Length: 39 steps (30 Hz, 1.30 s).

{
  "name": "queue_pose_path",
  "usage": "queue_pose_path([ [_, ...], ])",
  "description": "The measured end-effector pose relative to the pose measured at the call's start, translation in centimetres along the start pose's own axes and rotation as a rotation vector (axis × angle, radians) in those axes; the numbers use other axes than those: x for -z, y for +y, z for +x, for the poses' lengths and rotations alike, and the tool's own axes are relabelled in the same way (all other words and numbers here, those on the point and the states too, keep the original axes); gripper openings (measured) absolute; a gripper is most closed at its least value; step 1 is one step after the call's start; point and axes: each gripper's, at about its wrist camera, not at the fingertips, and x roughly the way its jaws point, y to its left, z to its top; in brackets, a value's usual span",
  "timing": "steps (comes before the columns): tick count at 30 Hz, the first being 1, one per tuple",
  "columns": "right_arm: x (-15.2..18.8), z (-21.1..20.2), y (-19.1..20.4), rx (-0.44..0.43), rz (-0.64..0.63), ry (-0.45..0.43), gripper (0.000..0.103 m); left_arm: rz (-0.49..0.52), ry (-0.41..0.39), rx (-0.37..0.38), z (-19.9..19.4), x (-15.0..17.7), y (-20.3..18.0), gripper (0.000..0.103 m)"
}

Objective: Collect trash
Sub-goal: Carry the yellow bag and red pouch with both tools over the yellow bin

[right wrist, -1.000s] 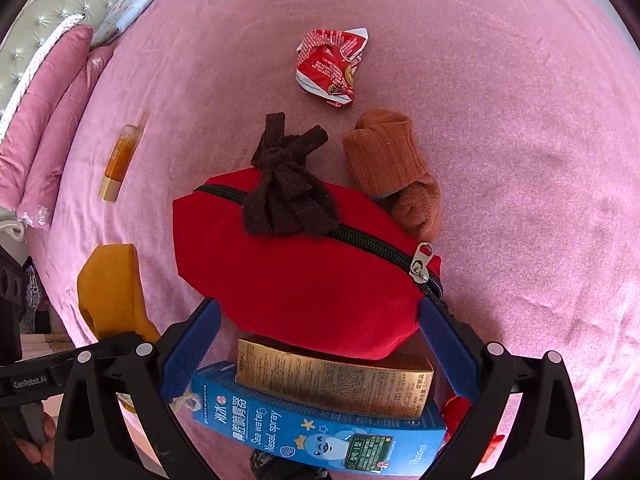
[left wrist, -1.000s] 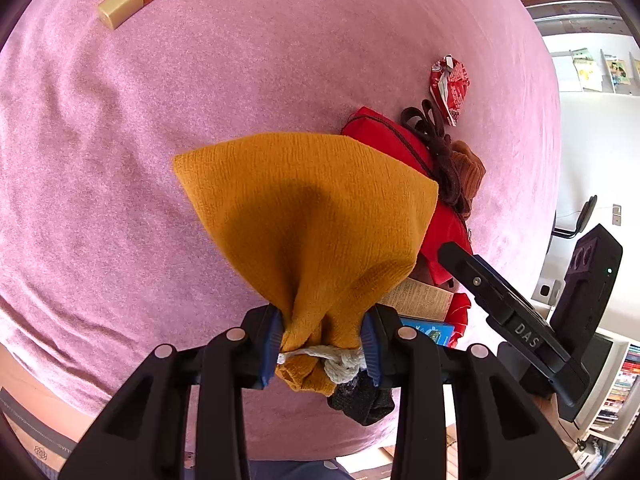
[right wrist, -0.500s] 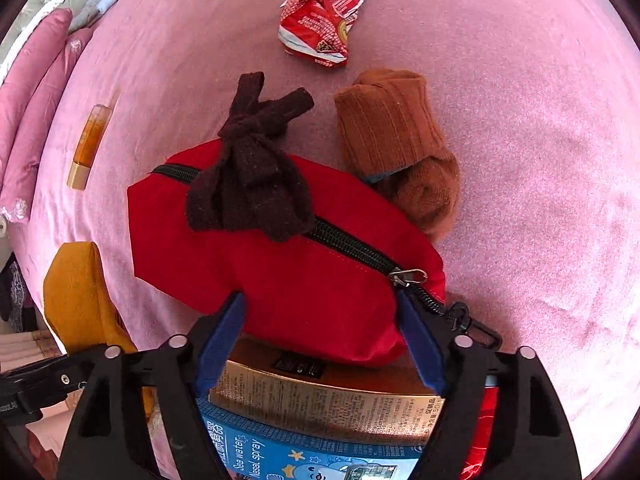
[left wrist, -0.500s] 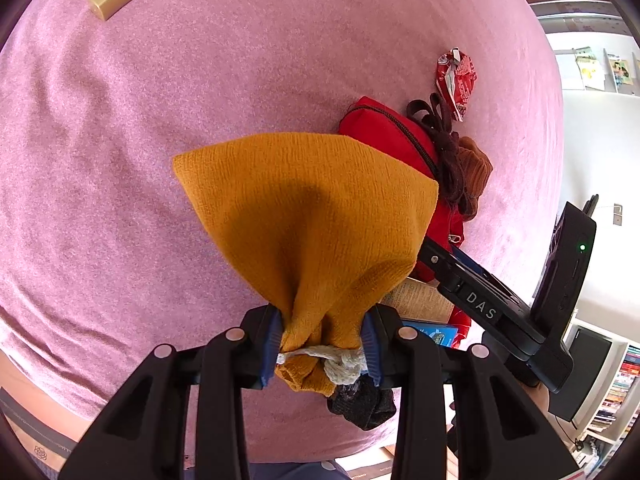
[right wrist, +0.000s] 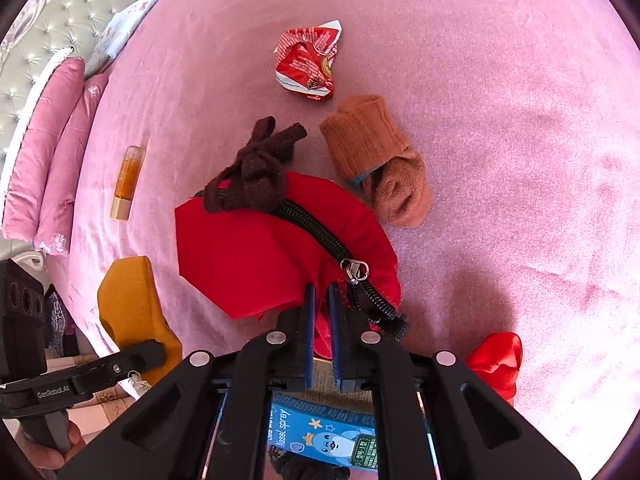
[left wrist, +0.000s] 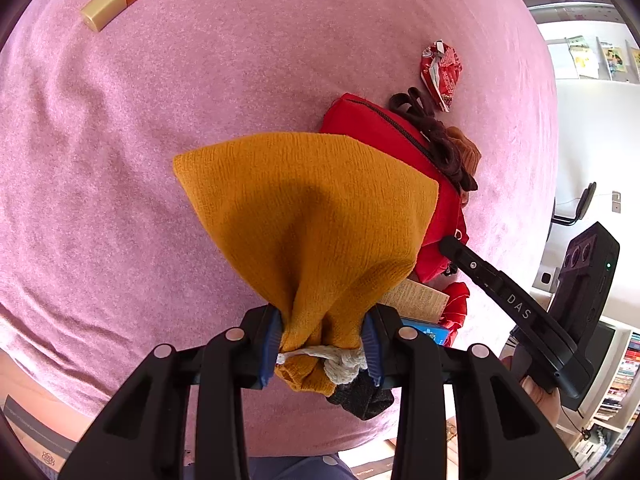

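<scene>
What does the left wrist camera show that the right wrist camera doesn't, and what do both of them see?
Only the left wrist view shows the left gripper clamped on the mustard cloth bag's neck, its white cord knot, and bookshelves beyond the bed.

Only the right wrist view shows the right gripper pinching the red pouch near its zipper pull, plus the pink pillows and tufted headboard.

Both show the pouch, mustard bag, crumpled red wrapper, brown socks, amber tube and blue box.
</scene>
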Motion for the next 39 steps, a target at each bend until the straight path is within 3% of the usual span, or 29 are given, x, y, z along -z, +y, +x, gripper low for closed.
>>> queue_pose_path([
  [9, 2.7, -4.6, 1.4, -0.072, 0.072, -0.041, 0.006, 0.073, -0.023, 0.022, -2.5, 1.0, -1.5, 0.035],
  [20, 8.5, -10.1, 0.7, -0.009, 0.206, -0.165, 0.006, 0.289, 0.045, 0.031, -3.8, 4.8, -4.6, 0.035],
  [31, 17.3, -15.8, -6.2, 0.039, 0.424, -0.299, 0.006, 0.533, 0.154, 0.002, -1.0, 11.0, -10.7, 0.035],
  [39, 26.6, -20.1, -13.5, 0.073, 0.603, -0.37, 0.006, 0.703, 0.25, -0.02, 3.4, 19.3, -16.7, 0.035],
])
